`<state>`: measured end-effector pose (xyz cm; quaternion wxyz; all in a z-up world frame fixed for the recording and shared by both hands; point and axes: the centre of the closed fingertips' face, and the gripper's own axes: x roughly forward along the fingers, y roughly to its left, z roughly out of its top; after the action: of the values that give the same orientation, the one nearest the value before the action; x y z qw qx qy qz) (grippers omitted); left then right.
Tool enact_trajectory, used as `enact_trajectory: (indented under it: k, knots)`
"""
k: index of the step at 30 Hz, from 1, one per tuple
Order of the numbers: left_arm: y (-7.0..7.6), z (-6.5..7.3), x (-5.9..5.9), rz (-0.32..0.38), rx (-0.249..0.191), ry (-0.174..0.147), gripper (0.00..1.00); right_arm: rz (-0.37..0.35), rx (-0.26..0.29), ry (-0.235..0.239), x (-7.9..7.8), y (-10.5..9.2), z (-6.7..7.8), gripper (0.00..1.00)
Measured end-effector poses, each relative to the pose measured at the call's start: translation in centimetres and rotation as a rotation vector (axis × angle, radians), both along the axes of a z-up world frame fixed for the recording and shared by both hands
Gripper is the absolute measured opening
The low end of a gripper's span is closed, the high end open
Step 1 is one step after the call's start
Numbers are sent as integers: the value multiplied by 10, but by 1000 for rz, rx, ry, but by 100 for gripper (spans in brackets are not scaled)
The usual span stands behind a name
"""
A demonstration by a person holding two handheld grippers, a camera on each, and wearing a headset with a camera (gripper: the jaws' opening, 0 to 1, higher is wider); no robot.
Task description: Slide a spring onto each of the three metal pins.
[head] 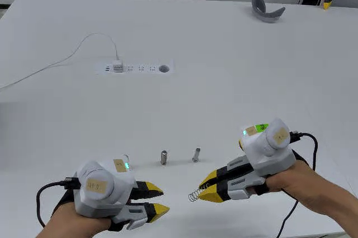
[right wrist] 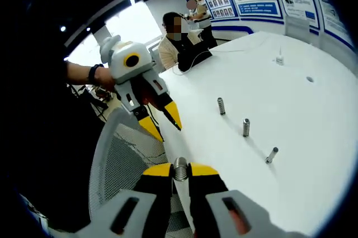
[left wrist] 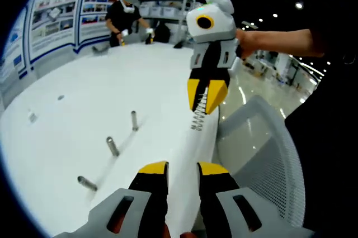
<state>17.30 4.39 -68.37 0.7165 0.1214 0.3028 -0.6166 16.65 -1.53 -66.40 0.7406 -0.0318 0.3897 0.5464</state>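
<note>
Holding the spring [head: 194,195] clamped at its rear end, the right gripper [head: 207,187] has its jaws closed on the coil, and most of the spring pokes out past the yellow tips. In the head view its long axis runs on along the jaws toward about 8 o'clock, lying close to level just above the table [head: 235,81]. The right gripper view looks almost straight down the coil's bore.

The right-hand pin [head: 196,155] stands upright on the table at about 12 o'clock from the spring's free end, near it but clearly apart. It looks bare, though it is too small to be sure. The middle pin [head: 164,157], at about 11 o'clock, looks ribbed, as if a spring is already on it. So does the third pin [right wrist: 221,105], the farthest one in the right gripper view.

The left gripper [head: 154,199] sits at 9 o'clock from the spring with its jaws apart and nothing between them. It is farther from the right-hand pin than the right gripper is.

My judgement is that the coming move turns on the two axes. The spring lies near level and the pin is upright, so the free end must tip down over the pin's top before sliding on.
</note>
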Motion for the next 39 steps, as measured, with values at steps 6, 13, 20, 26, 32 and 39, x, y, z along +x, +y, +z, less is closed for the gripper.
enact_trajectory:
  k: [6,13,20,26,32,39]
  knots:
    - [9,0,9,48,-4,5,24,-54,-46,3,8,-12,-11,12]
    - [18,2,20,91,-2,-6,27,-90,-79,12,14,-24,-18,12]
    - [31,1,31,143,7,-13,31,-109,-103,2,23,-32,-21,12]
    - [43,1,37,198,10,-14,35,-141,-167,5,35,-44,-30,12]
    - [56,0,43,253,17,-13,40,-160,-215,1,47,-55,-36,12]
    - [69,-3,45,307,23,-6,45,-204,-260,8,61,-65,-43,12]
